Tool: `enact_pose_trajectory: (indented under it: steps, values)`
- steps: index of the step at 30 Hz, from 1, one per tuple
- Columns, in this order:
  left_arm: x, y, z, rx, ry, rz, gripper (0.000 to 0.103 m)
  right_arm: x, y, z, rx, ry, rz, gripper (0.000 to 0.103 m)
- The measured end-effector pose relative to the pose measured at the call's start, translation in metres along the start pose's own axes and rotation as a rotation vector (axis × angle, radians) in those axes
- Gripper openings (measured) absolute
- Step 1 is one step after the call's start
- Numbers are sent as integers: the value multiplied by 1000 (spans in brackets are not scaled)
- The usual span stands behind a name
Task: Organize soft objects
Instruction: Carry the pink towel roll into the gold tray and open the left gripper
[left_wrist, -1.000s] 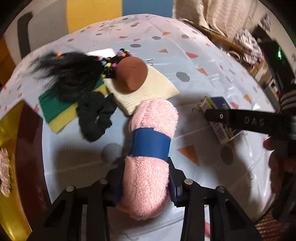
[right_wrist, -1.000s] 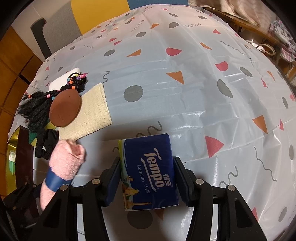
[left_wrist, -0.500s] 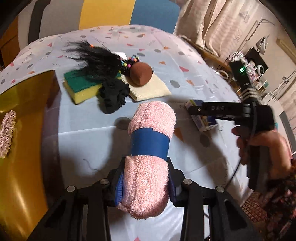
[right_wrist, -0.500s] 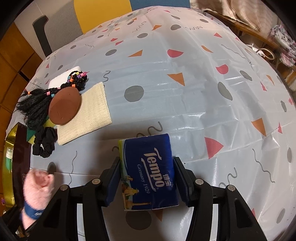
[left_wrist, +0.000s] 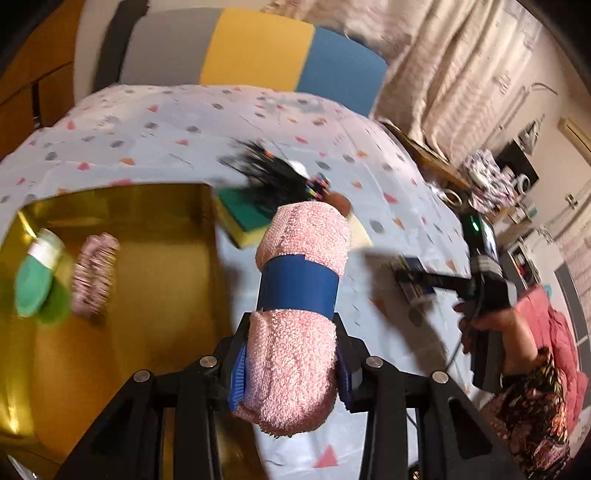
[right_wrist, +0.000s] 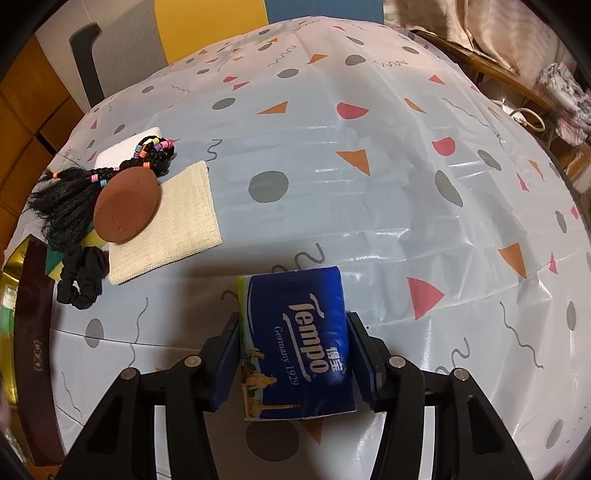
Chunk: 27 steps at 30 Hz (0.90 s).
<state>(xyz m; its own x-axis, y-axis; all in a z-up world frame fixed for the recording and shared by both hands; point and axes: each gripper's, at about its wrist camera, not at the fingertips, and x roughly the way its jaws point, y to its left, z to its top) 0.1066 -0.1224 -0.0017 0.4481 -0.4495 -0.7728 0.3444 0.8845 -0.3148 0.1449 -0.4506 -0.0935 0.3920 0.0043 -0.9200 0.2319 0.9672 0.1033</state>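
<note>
My left gripper (left_wrist: 290, 363) is shut on a rolled pink towel (left_wrist: 299, 295) with a blue band, held in the air beside the right wall of a gold box (left_wrist: 155, 295). The box holds a pink scrunchie (left_wrist: 95, 275) and a green-and-white item (left_wrist: 37, 277). My right gripper (right_wrist: 293, 354) is shut on a blue Tempo tissue pack (right_wrist: 299, 339), low over the table. On the table lie a black braided hairpiece (right_wrist: 70, 199), a brown oval sponge (right_wrist: 125, 208), a cream cloth (right_wrist: 173, 221), a black scrunchie (right_wrist: 83, 277) and a green-yellow sponge (left_wrist: 243, 218).
The patterned tablecloth (right_wrist: 369, 184) covers the table. The gold box's dark wall (right_wrist: 33, 332) runs along the left edge in the right wrist view. A white block (right_wrist: 125, 147) lies behind the hairpiece. A chair back (left_wrist: 255, 51) stands behind the table.
My left gripper has lifted the pink towel and swung left, bringing the gold box's inside into view. The right gripper and tissue pack have stayed in place.
</note>
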Motion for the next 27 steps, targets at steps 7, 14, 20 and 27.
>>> enact_pose_trajectory:
  steps: [7, 14, 20, 27]
  values:
    - [5, 51, 16, -89, 7, 74, 38, -14, 1, 4, 3, -88, 13, 53]
    - [34, 92, 21, -152, 88, 155, 38, -48, 4, 2, 34, -228, 104, 53]
    - [50, 117, 31, -212, 120, 184, 38, -60, 24, -3, 5, -284, 154, 53]
    - [66, 126, 48, -245, 117, 167, 40, -68, 25, -5, -1, -334, 190, 53]
